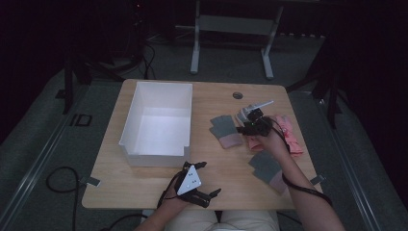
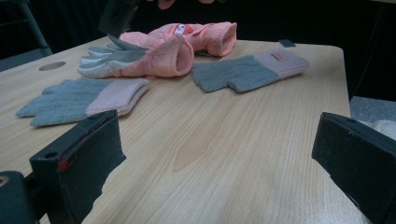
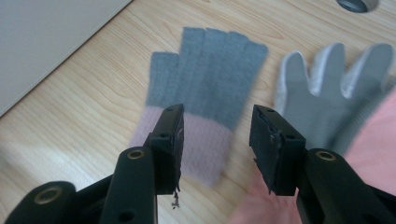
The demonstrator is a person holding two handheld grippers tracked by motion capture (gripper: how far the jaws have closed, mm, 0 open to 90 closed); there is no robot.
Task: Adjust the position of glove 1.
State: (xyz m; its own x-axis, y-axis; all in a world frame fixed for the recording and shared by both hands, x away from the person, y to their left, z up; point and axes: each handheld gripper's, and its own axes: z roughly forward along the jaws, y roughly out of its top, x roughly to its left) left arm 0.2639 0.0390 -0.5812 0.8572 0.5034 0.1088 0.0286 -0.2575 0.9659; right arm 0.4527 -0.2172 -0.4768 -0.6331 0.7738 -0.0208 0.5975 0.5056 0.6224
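Sitting on wood table (image 1: 144, 185): white bin (image 1: 129, 126) at left, looking bare inside, so nothing packed yet by the look of it. Lying right of the bin: pink gloves (image 1: 290, 135) in a heap with grey-white fingers showing, then two grey knit gloves with pink cuffs, far knit glove (image 1: 224, 130) nearer the bin, near knit glove (image 1: 267, 168) toward the table's front edge. Hovering over the far knit glove's cuff: right gripper (image 3: 217, 128), jaws partly apart, pads not pressing anything, nothing held. Resting at the front edge: left gripper (image 1: 204, 179), jaws wide apart, holding nothing. Judging: four gloves left to move, first pick only starting.
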